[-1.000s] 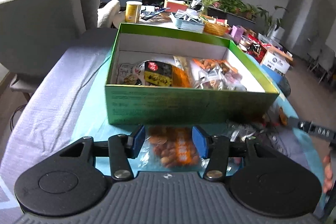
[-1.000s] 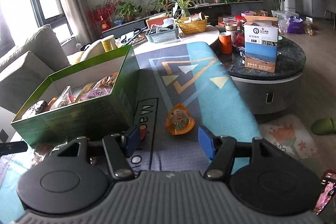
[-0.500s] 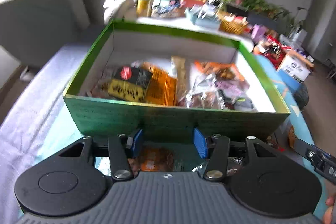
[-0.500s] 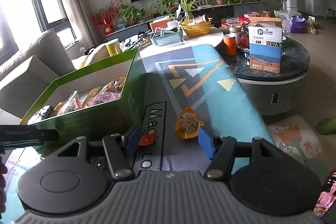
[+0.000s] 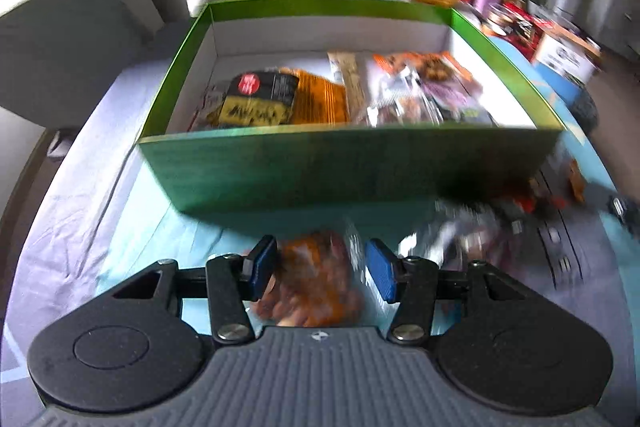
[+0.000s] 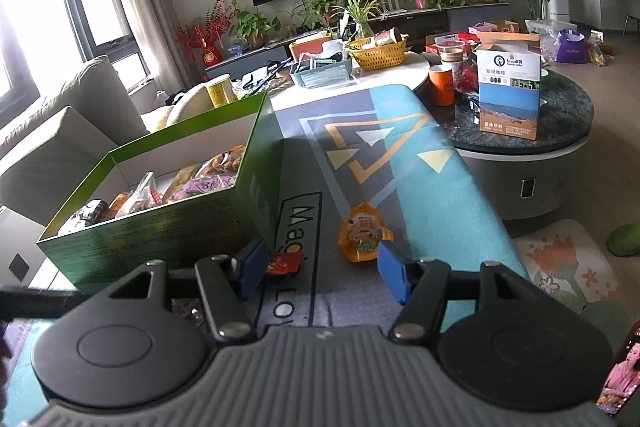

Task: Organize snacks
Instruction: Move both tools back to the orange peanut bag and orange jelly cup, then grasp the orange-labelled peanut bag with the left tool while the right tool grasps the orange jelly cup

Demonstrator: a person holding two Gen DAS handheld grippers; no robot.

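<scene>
A green box (image 5: pixel 352 163) with several snack packets inside sits on a patterned mat; it also shows in the right wrist view (image 6: pixel 168 231). My left gripper (image 5: pixel 320 269) is open, its blue pads on either side of a clear bag of orange-brown snacks (image 5: pixel 316 287) lying before the box. Blurred shiny packets (image 5: pixel 464 231) lie to its right. My right gripper (image 6: pixel 318 269) is open and empty above the mat. An orange pouch (image 6: pixel 362 237) lies just beyond its right pad, a small red packet (image 6: pixel 284 263) by its left pad.
A grey sofa (image 5: pixel 68 23) stands left of the box. A round dark table (image 6: pixel 532 131) with a coffee box (image 6: pixel 508 91) and cups stands at the right. Behind are a yellow can (image 6: pixel 220 91), a wicker basket (image 6: pixel 378 53), plants and a TV. A floral rug (image 6: pixel 568 271) lies on the floor.
My left gripper rose over the box front, then dropped back; the orange-brown snack bag is between its pads again. My right gripper drifted closer to the orange pouch and red packet.
</scene>
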